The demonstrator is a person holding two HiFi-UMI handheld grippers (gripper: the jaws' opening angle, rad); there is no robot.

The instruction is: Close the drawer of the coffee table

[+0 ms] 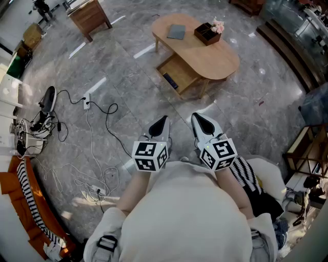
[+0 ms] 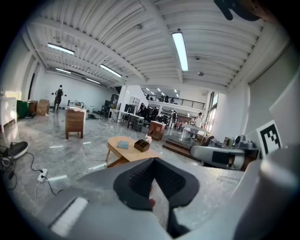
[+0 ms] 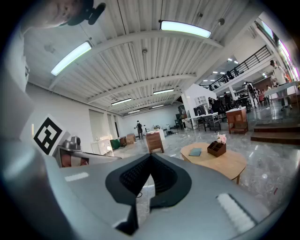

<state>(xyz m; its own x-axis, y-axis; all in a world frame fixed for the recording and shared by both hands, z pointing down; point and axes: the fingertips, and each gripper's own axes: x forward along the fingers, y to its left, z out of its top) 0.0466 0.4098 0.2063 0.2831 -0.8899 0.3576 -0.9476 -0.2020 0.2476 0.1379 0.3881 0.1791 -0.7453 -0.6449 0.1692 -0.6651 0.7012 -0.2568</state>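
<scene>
Grey marble floor [image 1: 128, 77] all around, glossy.

Oval wooden desk [image 1: 218, 60] sits ahead of both tongs, well apart from them and nothing in between but floor. In the head view it's up and slightly right of the tips. In the left gripper view it shows just above-left of the closed tips [image 2: 129, 149]; in the right gripper view it's off to the right [image 3: 220, 161].

Wooden cabinet [image 1: 89, 15] is far ahead-left of the left tongs, further out than the desk.

Drawer [image 1: 179, 71] is pulled out of the desk on the side facing the tongs. It's open, with a small dark item lying at its front edge; can't tell what it is.

Left tongs [image 1: 161, 122] and right tongs [image 1: 201, 121] are held side by side, near each other, tips pointing toward the desk and slightly down. Both are fully closed, pads together, with nothing gripped, confirmed in each gripper view [image 2: 153, 161] [image 3: 151, 157].

On the desk top: a flat grey book [image 1: 176, 31] at the far-left end, and a dark box [image 1: 207, 33] with pink flowers just right of it.

Power strip [image 1: 87, 101] and cables [image 1: 110, 117] lie on the floor left of the left tongs.
</scene>
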